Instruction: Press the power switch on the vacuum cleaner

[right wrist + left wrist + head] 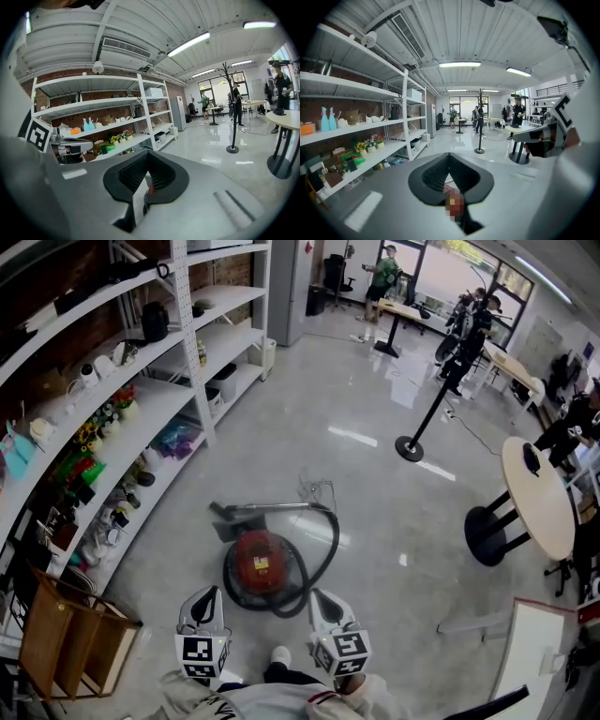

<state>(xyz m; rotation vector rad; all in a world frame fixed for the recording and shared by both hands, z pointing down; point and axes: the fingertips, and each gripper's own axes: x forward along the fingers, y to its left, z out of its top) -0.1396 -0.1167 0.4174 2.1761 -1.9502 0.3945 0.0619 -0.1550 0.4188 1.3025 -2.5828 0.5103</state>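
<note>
Both pairs of jaws are closed, tips pressed together with nothing gripped: my left gripper point(449, 157) and my right gripper point(147, 157) each show only a dark V of ribbed pads, and through the slot beneath them a sliver of red. Around me is a big open room with a polished grey concrete floor point(375, 521) that mirrors the ceiling strip lights. Long white shelving point(141, 418) runs down my left side, loaded with spray bottles, artificial flowers and small clutter, and a wooden crate point(66, 634) stands at its near end. To my right is a round pale table point(539, 498) on a black pedestal, and further out a black stanchion post point(410, 448) on a disc base. People point(382, 273) stand at desks by the far windows. The vacuum cleaner point(260, 563) – a round red canister with a black rim – sits on the floor just ahead of my feet, between the two grippers and a little beyond their tips. Neither gripper touches it; both hang above the floor, one on each side. Its black hose point(328, 549) curls round the right of the canister to a metal tube, which ends in the floor nozzle point(225, 519) lying just beyond the canister. I cannot make out the switch on its top.
</note>
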